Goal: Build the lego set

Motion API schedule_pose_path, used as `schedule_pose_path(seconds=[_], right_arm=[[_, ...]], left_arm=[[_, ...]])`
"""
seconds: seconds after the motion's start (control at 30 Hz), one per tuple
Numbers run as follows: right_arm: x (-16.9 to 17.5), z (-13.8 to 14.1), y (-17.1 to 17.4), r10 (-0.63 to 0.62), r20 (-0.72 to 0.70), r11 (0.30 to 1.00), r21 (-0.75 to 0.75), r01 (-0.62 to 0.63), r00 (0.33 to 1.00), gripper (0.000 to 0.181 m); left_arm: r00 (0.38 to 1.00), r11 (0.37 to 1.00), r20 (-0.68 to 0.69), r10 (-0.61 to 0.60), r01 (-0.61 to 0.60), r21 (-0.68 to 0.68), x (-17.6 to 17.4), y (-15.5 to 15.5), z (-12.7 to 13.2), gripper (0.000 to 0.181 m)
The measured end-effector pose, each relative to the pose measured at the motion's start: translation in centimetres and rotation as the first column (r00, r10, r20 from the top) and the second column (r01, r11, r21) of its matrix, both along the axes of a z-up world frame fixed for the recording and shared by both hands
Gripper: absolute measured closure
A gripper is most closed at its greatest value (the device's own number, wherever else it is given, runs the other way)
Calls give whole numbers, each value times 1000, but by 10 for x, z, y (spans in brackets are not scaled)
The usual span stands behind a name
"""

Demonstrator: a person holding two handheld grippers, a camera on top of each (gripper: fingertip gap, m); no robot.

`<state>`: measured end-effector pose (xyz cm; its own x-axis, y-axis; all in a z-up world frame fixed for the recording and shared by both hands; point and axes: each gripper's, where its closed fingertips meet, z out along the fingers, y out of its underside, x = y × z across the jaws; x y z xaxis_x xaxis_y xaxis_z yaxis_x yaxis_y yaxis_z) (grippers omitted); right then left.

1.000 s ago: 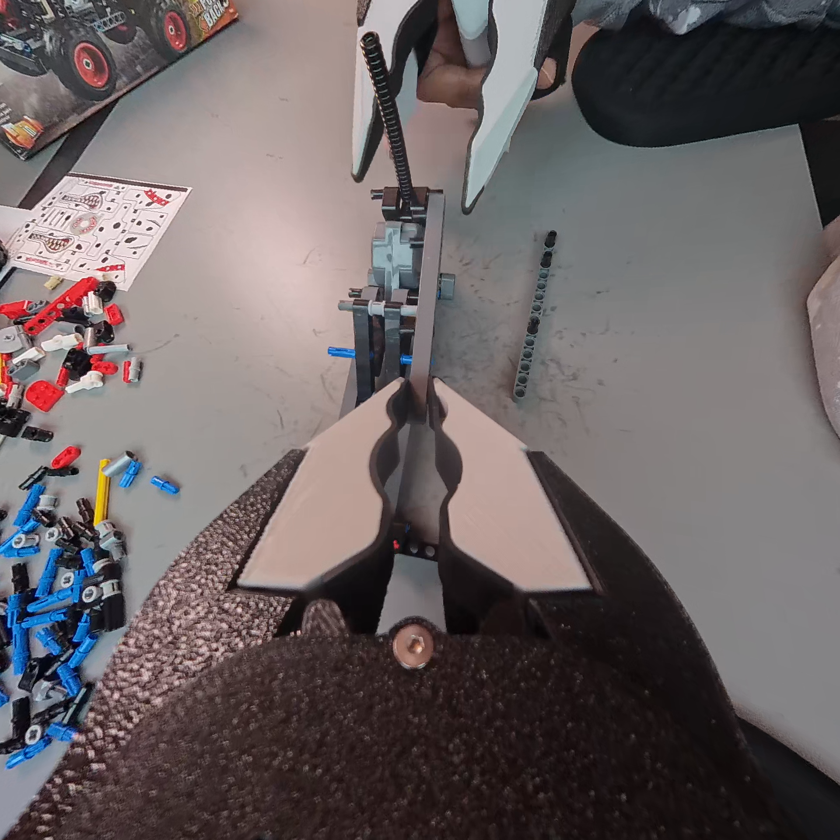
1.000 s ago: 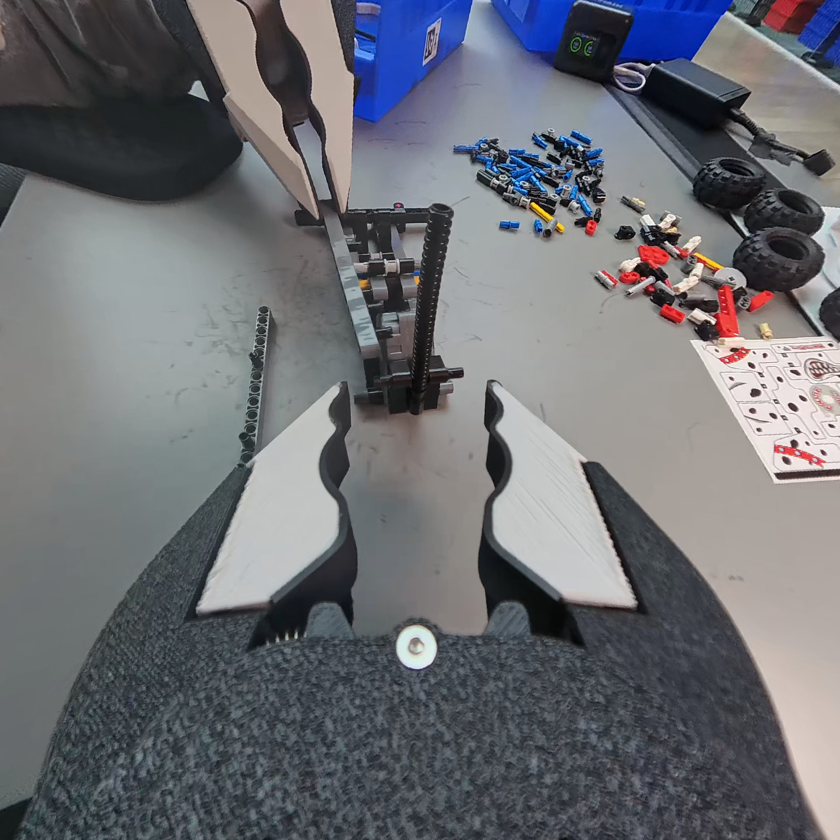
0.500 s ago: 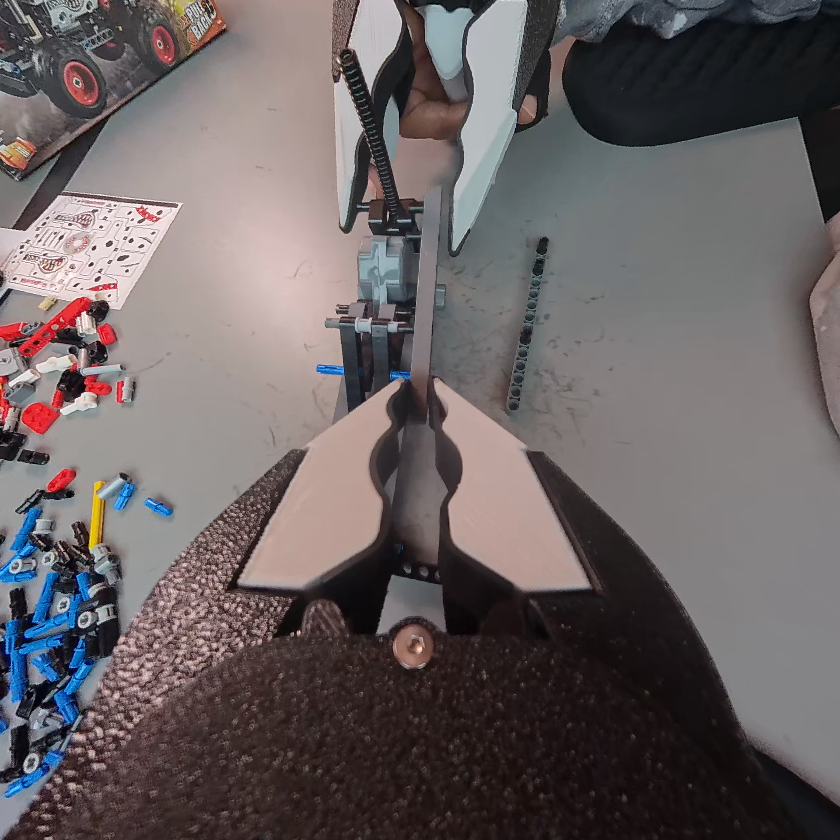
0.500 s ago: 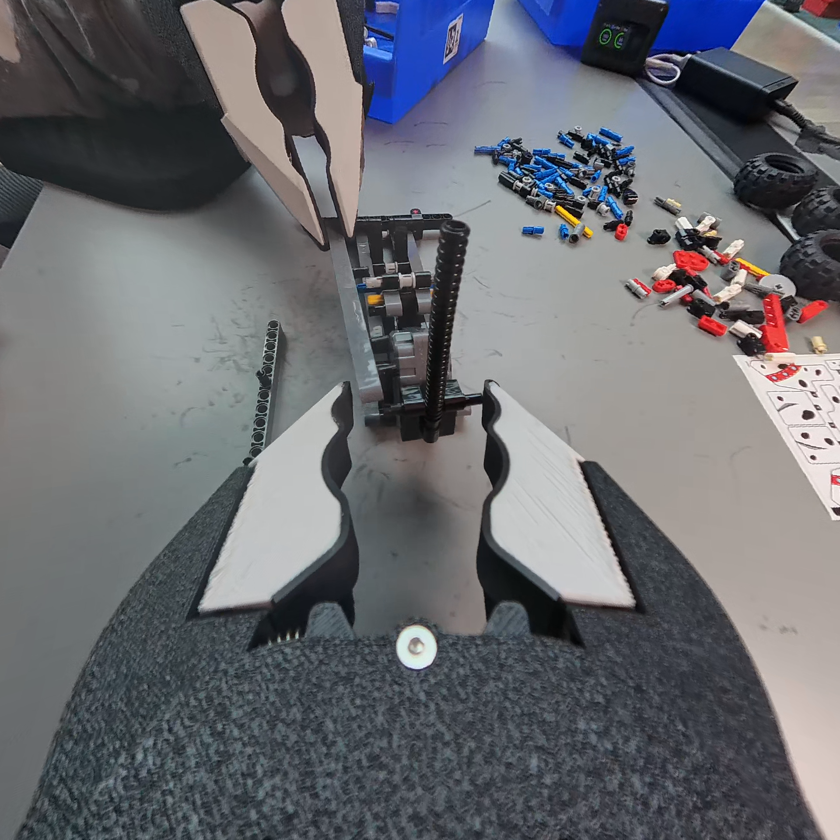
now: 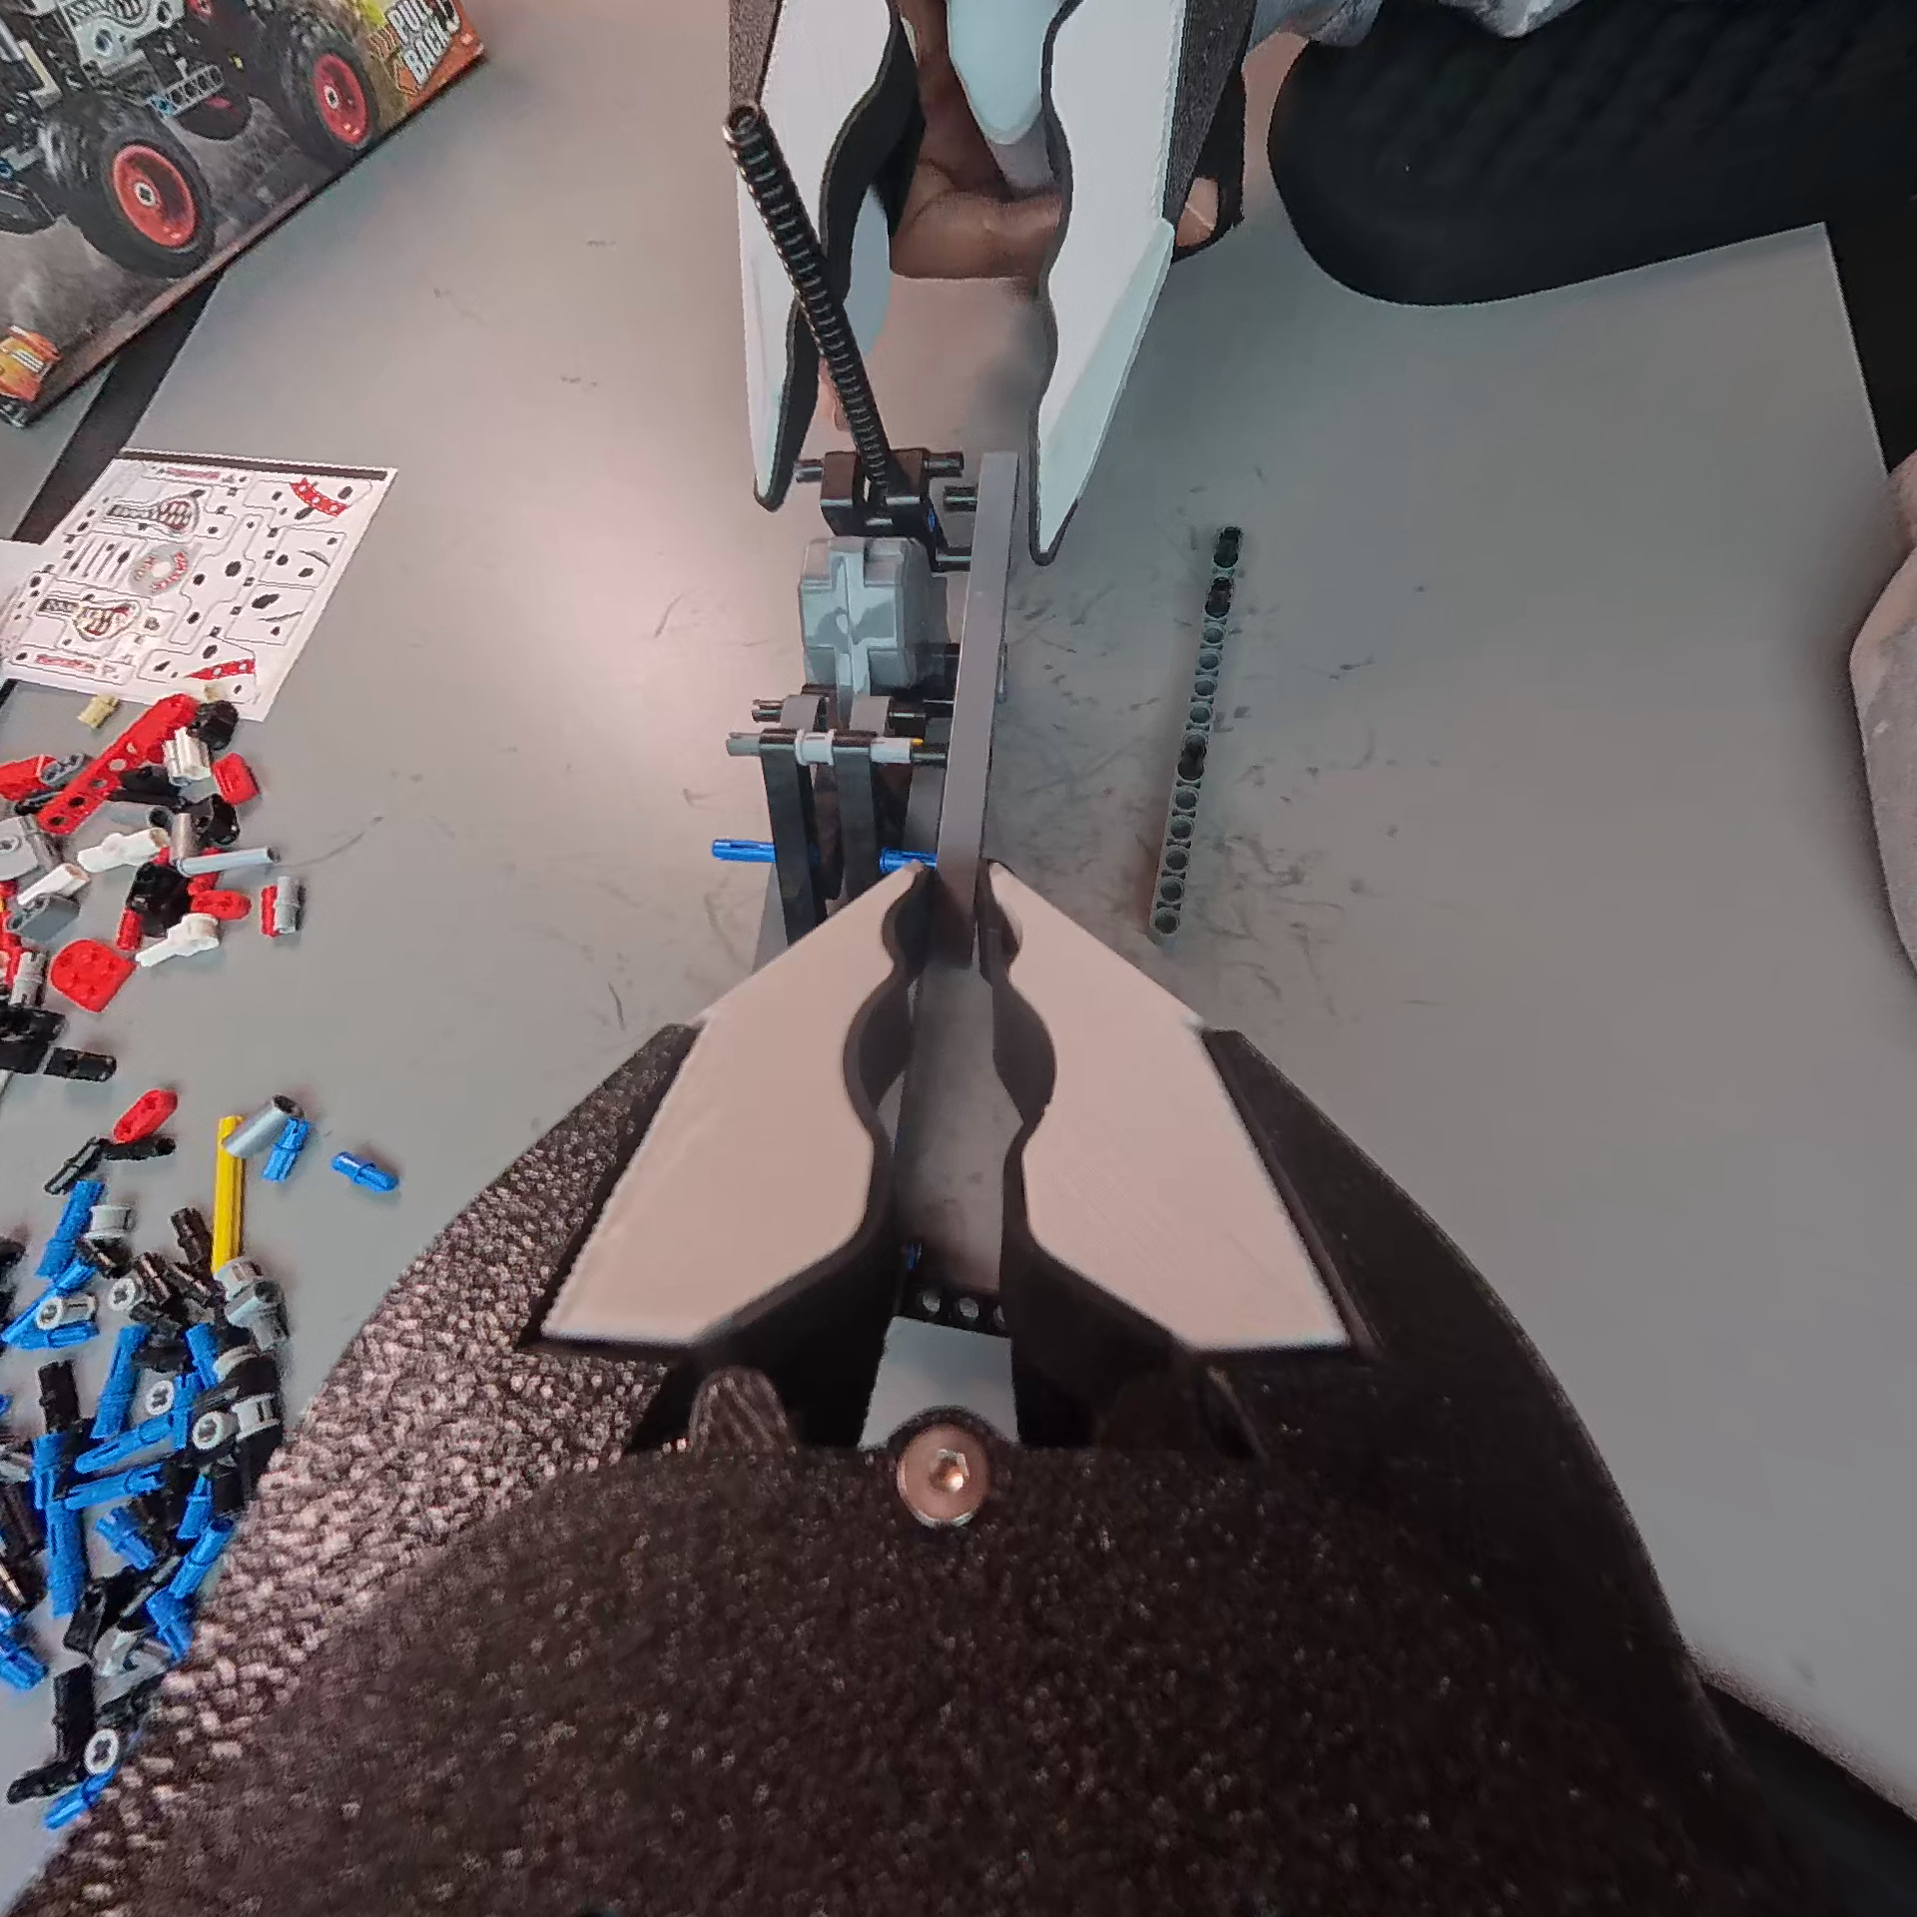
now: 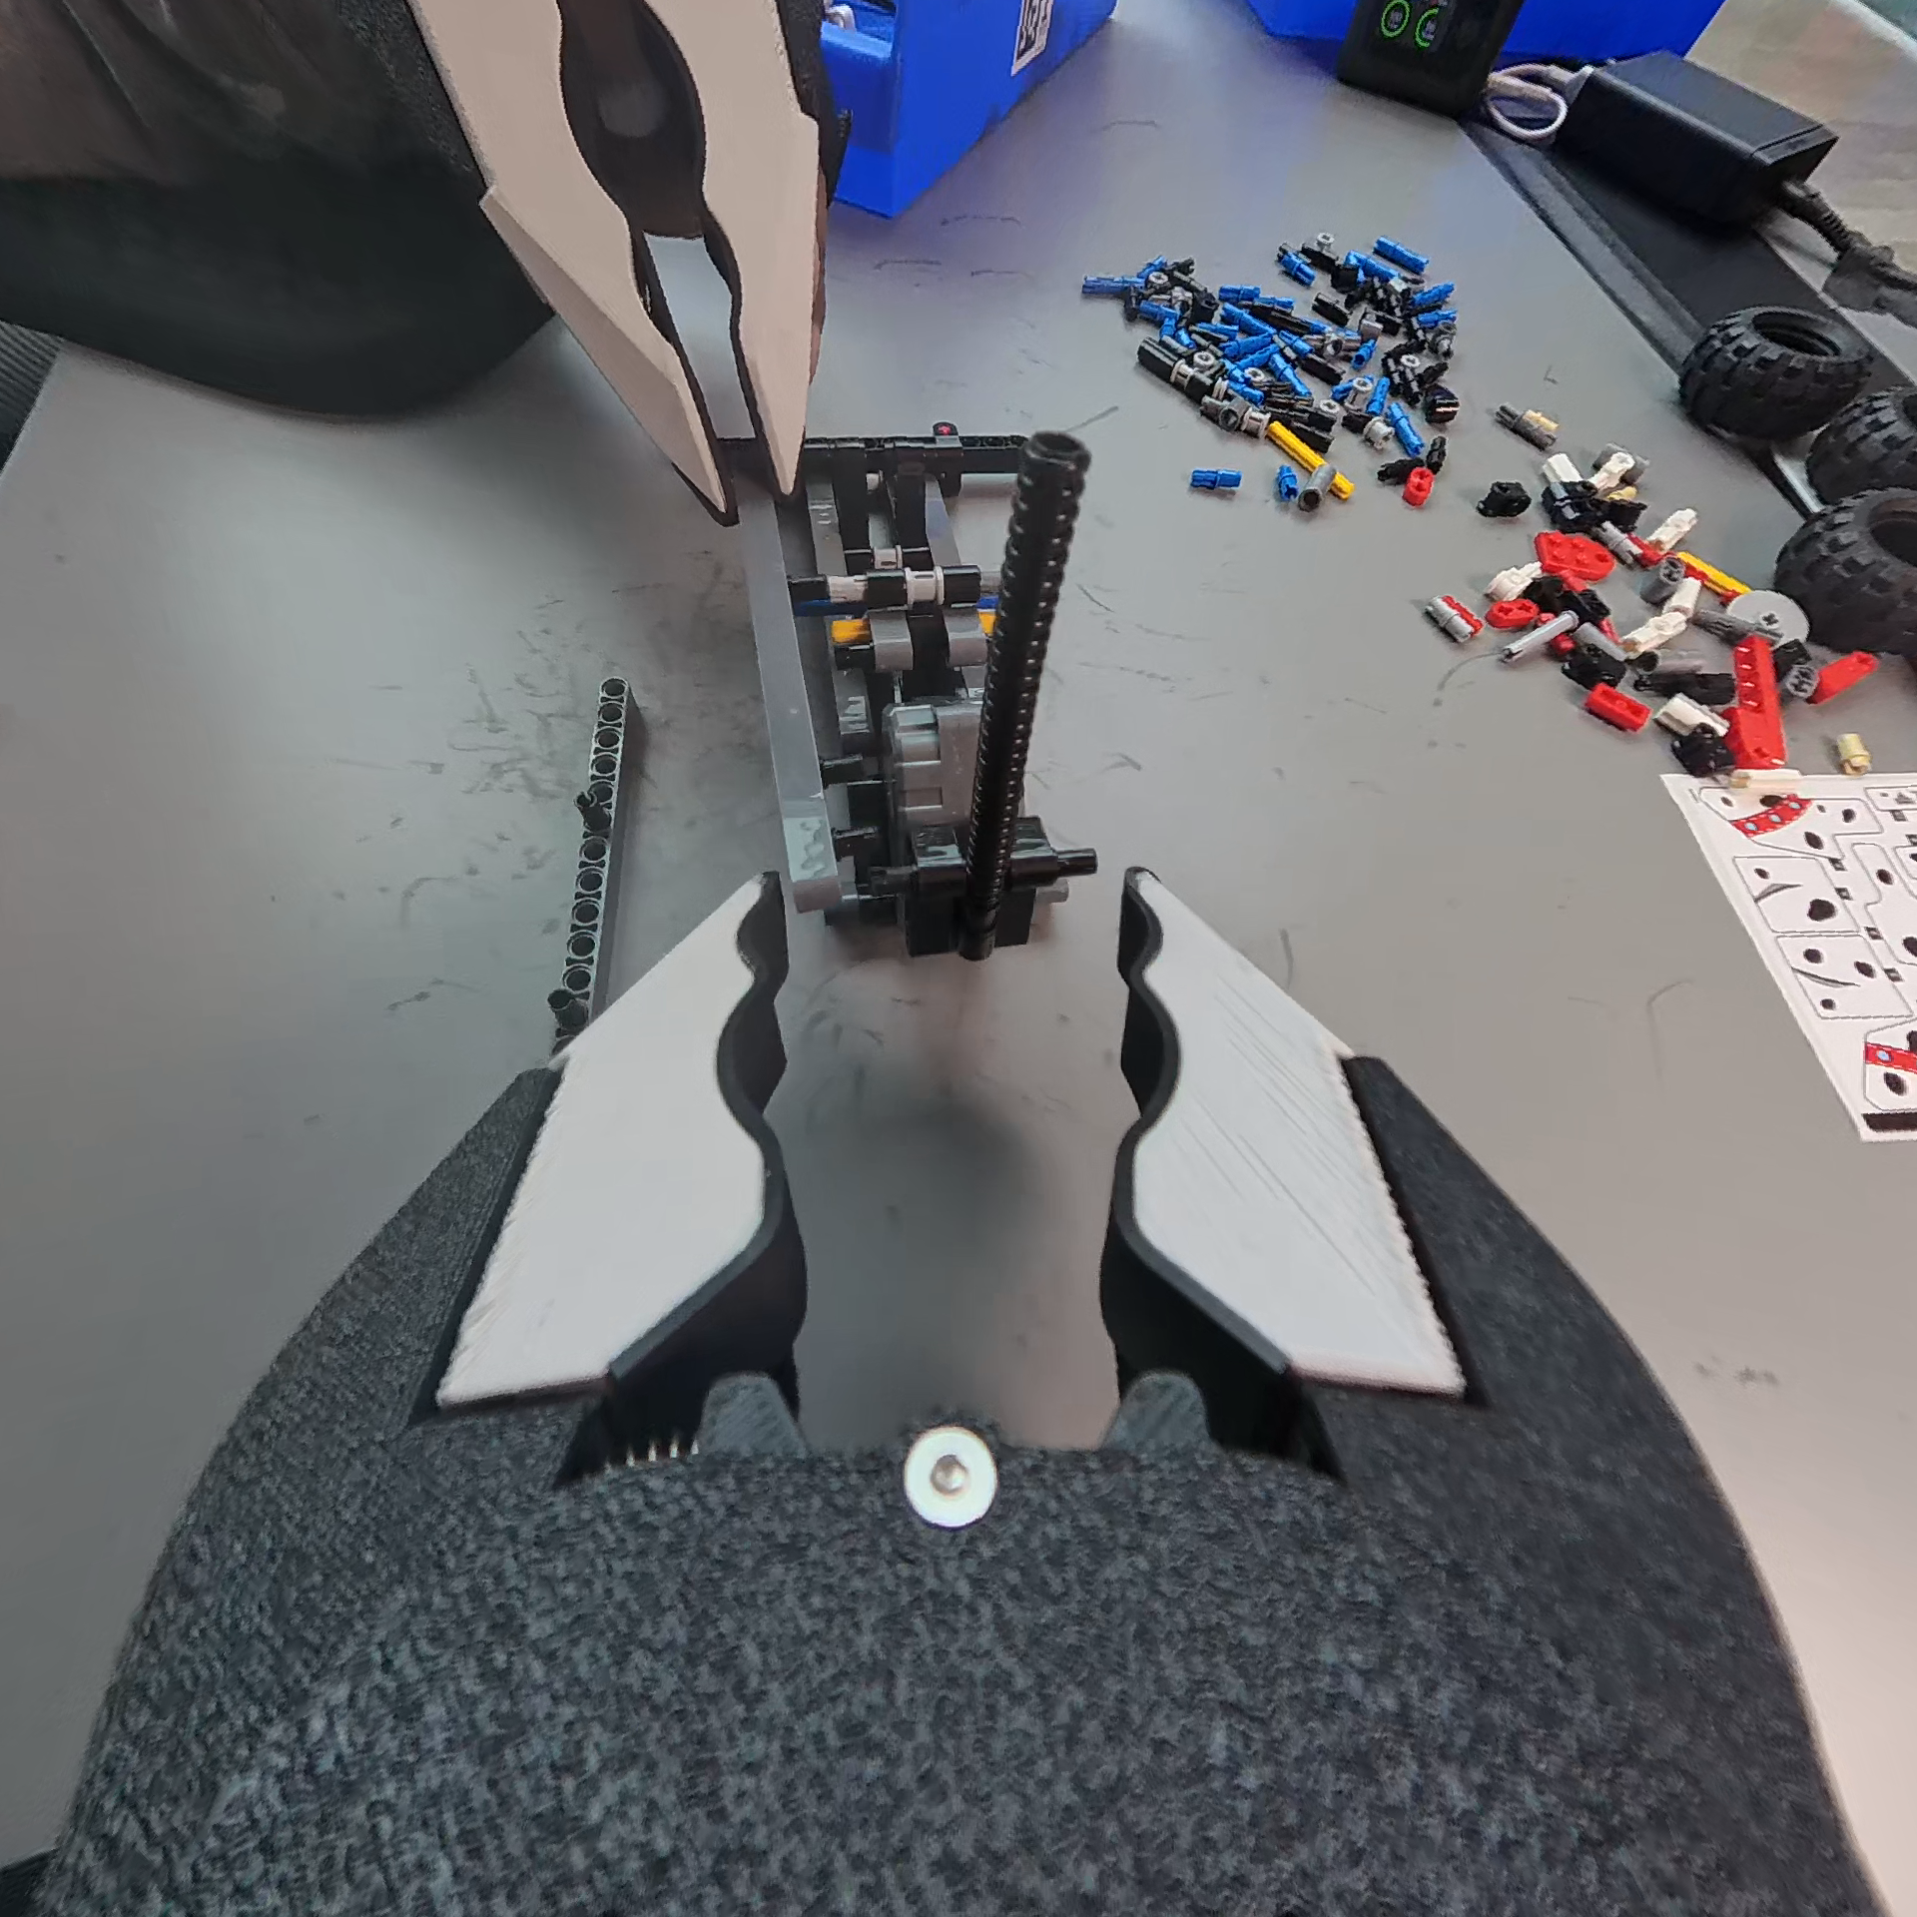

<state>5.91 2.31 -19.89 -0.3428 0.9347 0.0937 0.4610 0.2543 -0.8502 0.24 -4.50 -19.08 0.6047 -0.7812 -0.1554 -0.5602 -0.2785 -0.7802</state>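
A partly built lego chassis (image 5: 871, 622) lies on the grey table, with a long grey side beam (image 5: 975, 674) and a black ribbed rod (image 5: 820, 280) standing up from its far end. My left gripper (image 5: 954, 882) is shut on the near end of the grey beam. In the right wrist view, the chassis (image 6: 903, 664) and rod (image 6: 1022, 674) sit just ahead of my right gripper (image 6: 949, 882). It is open and empty, its tips on either side of the black end block. The left gripper (image 6: 762, 488) shows at the far end.
A loose dark grey beam (image 5: 1198, 726) lies beside the chassis. Piles of small blue, black and red parts (image 6: 1297, 342) (image 5: 124, 851), a sticker sheet (image 5: 187, 581), the set's box (image 5: 156, 156), black tyres (image 6: 1774, 368) and blue bins (image 6: 954, 104) surround the area. Tip to tip, the grippers are about 10 centimetres apart.
My right gripper, still open, has moved in until its tips flank the chassis's end block. My left gripper has kept its hold on the grey beam.
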Motion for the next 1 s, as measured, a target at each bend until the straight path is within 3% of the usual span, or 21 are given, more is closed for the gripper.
schedule_pose_path(seconds=[0.2,0.4,0.5,0.7,1.0], right_arm=[[8,14,4,1,-43,999,-40,-3,999,125],[-2,40,4,-35,-122,982,-189,12,992,134],[-2,32,12,-60,-97,991,-129,47,994,157],[5,31,18,-76,-103,987,-150,60,992,171],[4,28,15,-68,-98,987,-150,53,993,170]], left_arm=[[1000,1000,-5,6,-6,2,2,1,-1,171],[1000,1000,-8,9,-9,-3,3,2,-2,171],[1000,1000,-1,17,-17,0,3,2,0,171],[1000,1000,13,22,-22,8,5,4,1,171],[999,999,17,38,-39,16,4,6,2,171]])
